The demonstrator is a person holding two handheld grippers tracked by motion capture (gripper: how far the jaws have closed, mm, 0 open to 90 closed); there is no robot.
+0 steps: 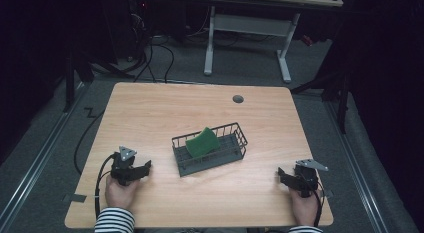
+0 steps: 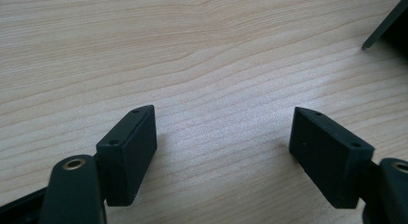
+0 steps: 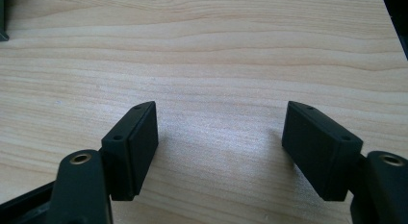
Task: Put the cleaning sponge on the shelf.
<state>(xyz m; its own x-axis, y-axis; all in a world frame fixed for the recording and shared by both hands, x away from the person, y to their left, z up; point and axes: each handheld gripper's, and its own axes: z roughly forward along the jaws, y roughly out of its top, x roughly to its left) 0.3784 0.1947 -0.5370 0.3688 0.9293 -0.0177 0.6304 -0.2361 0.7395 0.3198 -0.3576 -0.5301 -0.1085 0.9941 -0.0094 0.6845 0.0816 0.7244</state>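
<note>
A black wire basket (image 1: 210, 148) stands near the middle of the wooden table (image 1: 150, 113), and a green sponge (image 1: 202, 141) leans inside it. My left gripper (image 1: 142, 169) rests on the table near the front left, held by a hand in a striped sleeve (image 1: 115, 220). Its jaws stand open over bare wood (image 2: 223, 137). My right gripper (image 1: 284, 177) rests near the front right corner, and its jaws are also open over bare wood (image 3: 220, 132). Both grippers lie well apart from the basket.
A round cable hole (image 1: 238, 98) sits near the table's far edge. A corner of the basket (image 2: 385, 27) shows at the upper right of the left gripper view. Beyond the table stand a white desk frame (image 1: 247, 38) and cables on the dark floor.
</note>
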